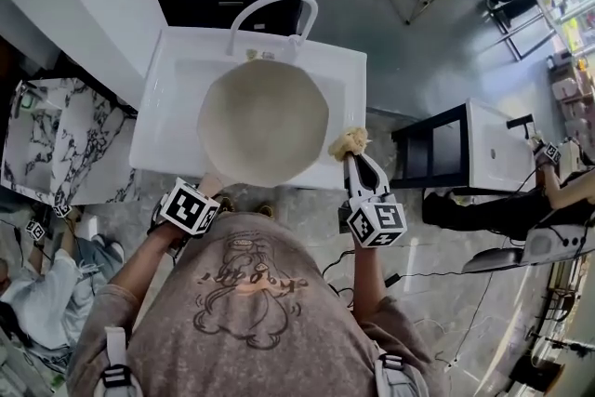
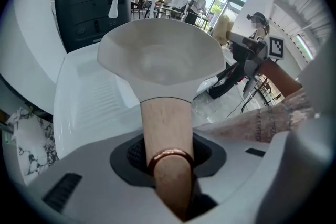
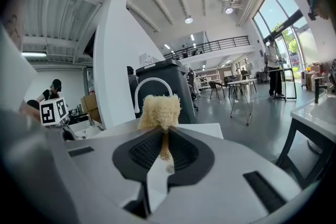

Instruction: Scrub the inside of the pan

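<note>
A cream pan [image 1: 263, 118] with faceted sides is held over the white sink [image 1: 160, 93]; its bowl [image 2: 160, 55] fills the left gripper view. My left gripper [image 1: 210, 189] is shut on the pan's wooden handle [image 2: 167, 139], which has a copper ring near its end. My right gripper [image 1: 350, 153] is shut on a tan fibrous scrubber [image 1: 348, 142] just outside the pan's right rim, above the sink's front right corner. In the right gripper view the scrubber [image 3: 159, 110] pokes up between the jaws.
A curved white faucet [image 1: 273, 6] rises behind the pan. A marble-patterned counter [image 1: 46, 139] lies left of the sink. A black stand with a second white basin [image 1: 488, 149] is to the right. Other people work at both sides.
</note>
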A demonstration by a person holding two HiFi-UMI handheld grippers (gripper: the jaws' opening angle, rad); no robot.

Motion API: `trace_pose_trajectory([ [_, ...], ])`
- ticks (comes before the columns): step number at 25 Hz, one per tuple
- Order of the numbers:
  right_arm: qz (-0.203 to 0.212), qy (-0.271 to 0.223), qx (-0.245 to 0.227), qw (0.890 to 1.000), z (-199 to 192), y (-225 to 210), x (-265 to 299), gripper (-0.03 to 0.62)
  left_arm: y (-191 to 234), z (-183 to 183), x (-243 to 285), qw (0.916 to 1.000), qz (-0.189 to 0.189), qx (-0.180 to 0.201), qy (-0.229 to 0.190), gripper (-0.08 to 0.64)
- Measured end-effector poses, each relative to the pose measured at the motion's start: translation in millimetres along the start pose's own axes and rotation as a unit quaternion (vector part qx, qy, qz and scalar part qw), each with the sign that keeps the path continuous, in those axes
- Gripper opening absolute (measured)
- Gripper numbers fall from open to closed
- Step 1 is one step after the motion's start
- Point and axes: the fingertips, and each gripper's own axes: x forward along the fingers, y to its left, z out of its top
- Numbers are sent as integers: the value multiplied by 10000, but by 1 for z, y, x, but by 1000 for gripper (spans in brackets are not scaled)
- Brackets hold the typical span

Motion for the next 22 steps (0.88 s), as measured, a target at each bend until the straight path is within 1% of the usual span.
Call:
trace_pose_trajectory([
  [5, 511, -111, -562, 9970, 33, 35, 26, 48, -2, 9, 7, 9994, -82, 320, 97, 144],
  [10, 1035, -102, -977, 9898, 45, 72, 51, 48, -14, 18, 11, 9980, -277, 545, 135, 144],
  [13, 1254, -40, -1084, 9861, 42, 91, 64, 48, -20, 21, 18, 9966, -406, 703, 113, 144],
  [17, 1472, 175, -1186, 9818, 29, 113, 79, 48, -23, 21, 22, 9950, -471, 845, 236, 144],
  [22, 1686, 765, -1407, 9726, 7, 132, 94, 48, -36, 26, 22, 9918, -589, 1094, 284, 144],
])
